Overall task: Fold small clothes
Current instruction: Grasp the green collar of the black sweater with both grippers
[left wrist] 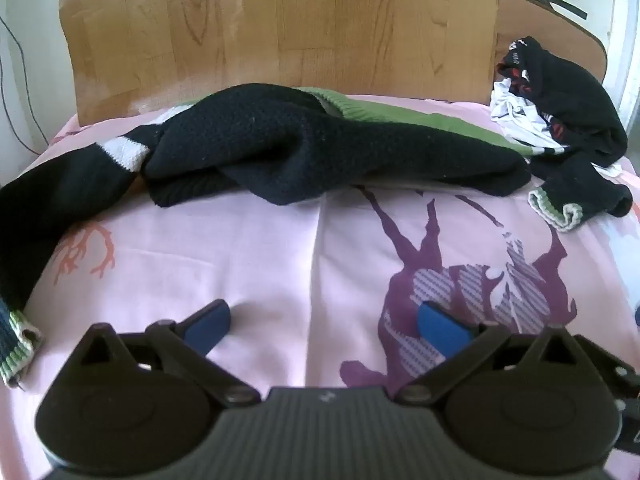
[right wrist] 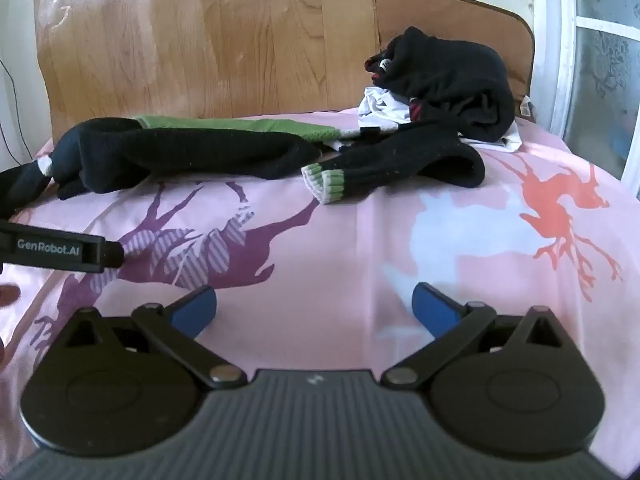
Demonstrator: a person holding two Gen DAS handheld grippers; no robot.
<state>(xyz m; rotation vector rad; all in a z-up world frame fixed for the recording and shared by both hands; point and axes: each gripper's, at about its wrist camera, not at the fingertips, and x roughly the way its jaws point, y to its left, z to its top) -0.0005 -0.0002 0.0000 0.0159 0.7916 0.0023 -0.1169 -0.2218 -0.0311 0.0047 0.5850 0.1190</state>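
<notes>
Both the left gripper (left wrist: 324, 320) and right gripper (right wrist: 314, 306) hover wide open and empty above the pink bedsheet (left wrist: 280, 248), near the black knit sweater (left wrist: 304, 148).

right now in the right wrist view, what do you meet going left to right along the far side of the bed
long black knitted garment with green panel → black knit sleeve with green-and-white striped cuff → heap of black and white clothes

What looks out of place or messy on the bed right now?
The black knit sweater lies bunched and twisted across the pink sheet, one striped cuff flopped forward. Behind it, a heap of dark and white clothes sits unfolded. Nothing looks torn or spilled.
</notes>
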